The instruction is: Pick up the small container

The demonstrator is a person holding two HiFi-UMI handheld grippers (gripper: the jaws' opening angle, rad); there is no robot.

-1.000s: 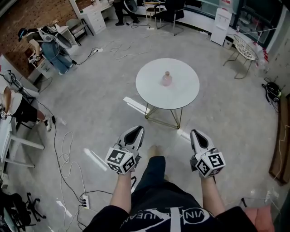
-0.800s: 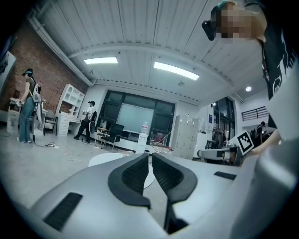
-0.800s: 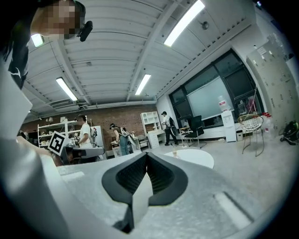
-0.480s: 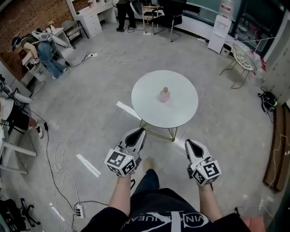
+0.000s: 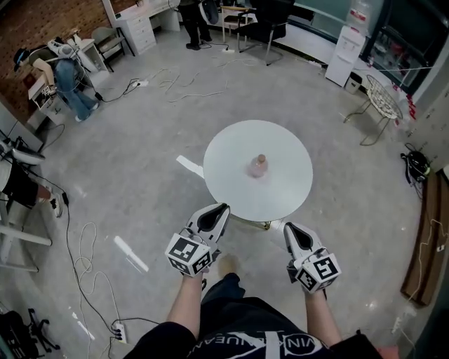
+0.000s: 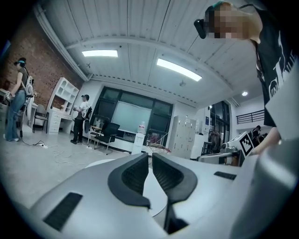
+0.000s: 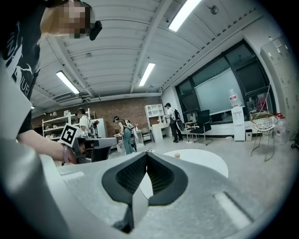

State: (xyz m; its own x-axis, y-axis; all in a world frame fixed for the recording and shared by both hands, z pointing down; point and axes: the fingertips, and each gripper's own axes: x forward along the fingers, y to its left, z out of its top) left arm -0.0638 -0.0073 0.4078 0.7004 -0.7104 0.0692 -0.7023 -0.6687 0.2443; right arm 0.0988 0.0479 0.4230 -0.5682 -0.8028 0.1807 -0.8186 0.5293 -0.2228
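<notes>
Grey concrete floor runs through a wide workroom, and on it stands a round white table (image 5: 287, 151) on thin metal legs. Near the middle of that tabletop, a little to the left of centre, the small container (image 5: 258, 167) stands upright: a pinkish bottle-like shape with a paler cap, alone on the white surface.

Both grippers are on the near side of the table, well apart from the container, which sits ahead of them and between their two lines. The left gripper (image 5: 224, 207) is held by the table's near rim, pointing roughly level toward the tabletop. In the left gripper view its jaws (image 6: 150, 155) are drawn all but together, with only a thin slit at the tips and nothing between them. The right gripper (image 5: 287, 226) sits just off the near rim, slightly farther back. In the right gripper view its jaws (image 7: 146, 153) meet at the tips and hold nothing, and the container (image 7: 177, 155) shows small on the table (image 7: 205, 162) beyond, just right of the tips.

Bare forearms run back from each marker cube to a dark shirt. Farther out, loose cables (image 5: 179, 84) trail over the floor, a wire chair (image 5: 382, 98) stands at the right, and people work beside a brick wall (image 5: 49, 21) at the left.
</notes>
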